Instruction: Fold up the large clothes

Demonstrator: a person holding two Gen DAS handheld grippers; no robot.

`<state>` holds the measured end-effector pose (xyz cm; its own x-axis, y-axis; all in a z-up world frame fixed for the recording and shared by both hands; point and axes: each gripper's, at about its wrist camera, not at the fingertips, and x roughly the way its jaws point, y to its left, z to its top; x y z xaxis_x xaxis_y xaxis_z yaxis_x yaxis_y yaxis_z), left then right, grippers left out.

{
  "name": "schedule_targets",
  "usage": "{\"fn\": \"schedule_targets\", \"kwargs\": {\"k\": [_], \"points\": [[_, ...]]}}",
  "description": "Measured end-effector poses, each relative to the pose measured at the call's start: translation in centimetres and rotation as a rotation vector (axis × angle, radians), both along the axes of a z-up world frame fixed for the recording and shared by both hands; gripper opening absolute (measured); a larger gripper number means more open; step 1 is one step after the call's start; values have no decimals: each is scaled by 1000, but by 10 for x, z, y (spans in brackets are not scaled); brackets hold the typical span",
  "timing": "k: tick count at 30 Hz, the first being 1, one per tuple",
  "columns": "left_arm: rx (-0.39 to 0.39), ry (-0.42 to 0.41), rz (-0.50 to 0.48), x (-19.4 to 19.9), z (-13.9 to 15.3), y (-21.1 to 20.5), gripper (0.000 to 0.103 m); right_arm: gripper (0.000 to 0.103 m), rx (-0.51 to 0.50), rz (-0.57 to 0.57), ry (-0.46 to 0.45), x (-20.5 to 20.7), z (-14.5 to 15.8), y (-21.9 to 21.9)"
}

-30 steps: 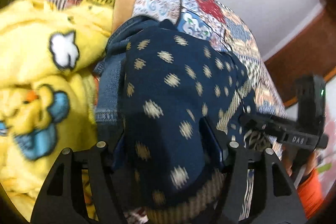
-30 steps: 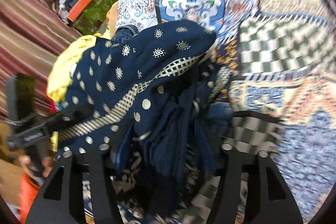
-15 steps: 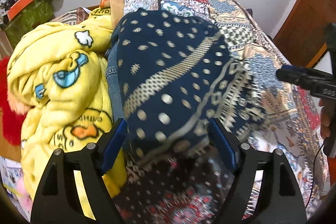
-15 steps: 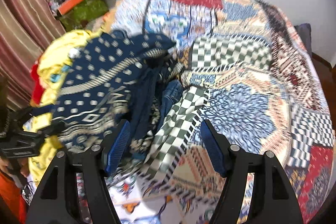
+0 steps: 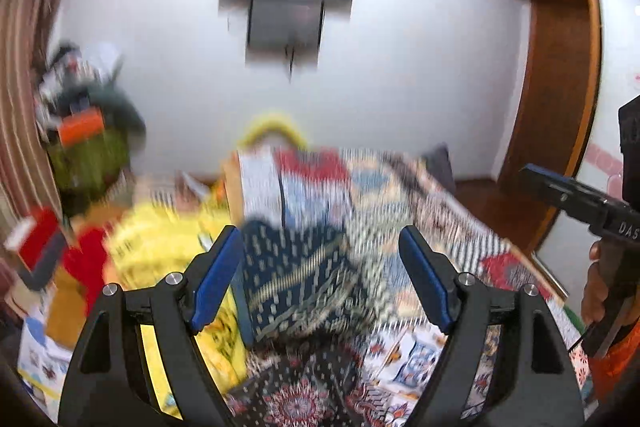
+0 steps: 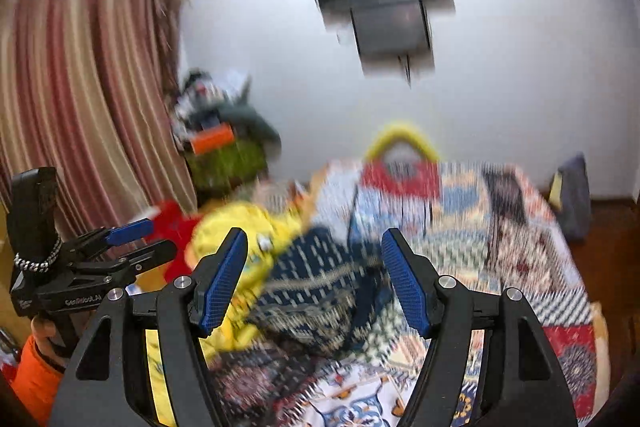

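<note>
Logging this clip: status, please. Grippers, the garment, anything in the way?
Left hand-held gripper open, empty. Right hand-held gripper open, empty. Navy patterned garment lies bunched on the patchwork bedspread. Yellow blanket crowds its side.

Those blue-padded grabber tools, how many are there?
2. The left gripper and right gripper are both raised over the patchwork bed, each with open, empty jaws. Nothing suggests more are hidden.

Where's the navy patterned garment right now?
The navy patterned garment lies on the patchwork bedspread, just right of the yellow cartoon blanket in both wrist views, beyond the open tongs.
</note>
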<state>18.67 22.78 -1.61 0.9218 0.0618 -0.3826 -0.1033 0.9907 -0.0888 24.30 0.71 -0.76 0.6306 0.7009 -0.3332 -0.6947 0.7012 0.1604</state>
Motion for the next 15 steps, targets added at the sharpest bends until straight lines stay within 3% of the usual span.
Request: {"fn": "schedule_targets", "kwargs": {"k": [4,8,13,15], "points": [[70,-154,24,-52,33,-30,80,66,79,-1,-90,-42,18,-10],[113,-255,54,-91,42,-51,80,66,107,-24,-157,-74,20,-16],[118,-310,77,-117,39,-64,81,66,77,-63,-194,-91,13,-10],[132,-316,90,-122,37,-68,90,66,62,-78,-196,-92,11,-9]]}}
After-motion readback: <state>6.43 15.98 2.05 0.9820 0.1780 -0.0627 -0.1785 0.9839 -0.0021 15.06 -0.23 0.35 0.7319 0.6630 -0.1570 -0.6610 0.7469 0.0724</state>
